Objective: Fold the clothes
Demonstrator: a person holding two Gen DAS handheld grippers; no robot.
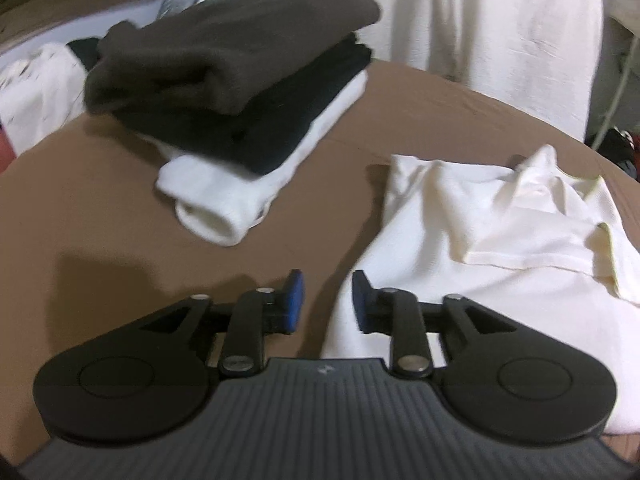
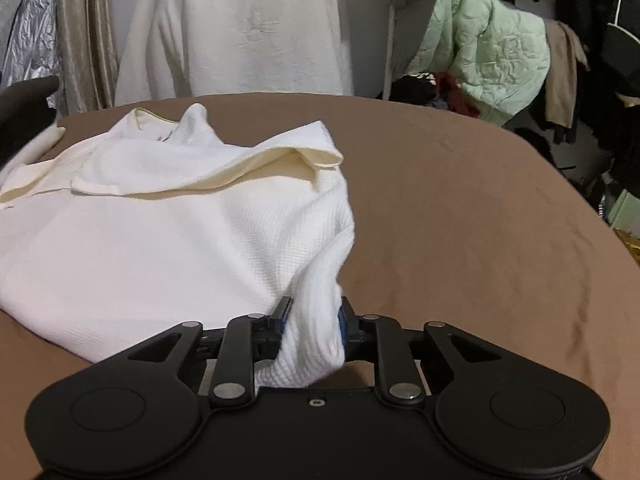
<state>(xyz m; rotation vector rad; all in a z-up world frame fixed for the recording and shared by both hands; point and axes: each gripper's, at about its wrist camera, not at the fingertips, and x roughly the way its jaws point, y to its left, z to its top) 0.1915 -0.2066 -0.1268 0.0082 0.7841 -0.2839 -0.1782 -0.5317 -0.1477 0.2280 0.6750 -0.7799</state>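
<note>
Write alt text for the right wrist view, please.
A black two-finger right gripper has a bunched fold of a white waffle-knit shirt between its fingers, the shirt spread on a brown cloth-covered table. Behind hang a cream garment and a pale green quilted jacket.

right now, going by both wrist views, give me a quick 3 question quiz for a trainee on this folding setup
1. True or false: the right gripper has a bunch of the white shirt between its fingers.
2. Multiple choice: in the folded stack, which garment lies at the bottom? A) the grey-brown one B) the black one C) the white one
3. Short answer: is anything between the fingers of the left gripper?

Key
1. True. White knit fabric fills the gap between the fingers.
2. C. The white garment is under the black garment, with the grey-brown garment on top.
3. No. Its fingers stand apart, at the shirt's edge over the brown cover.
</note>
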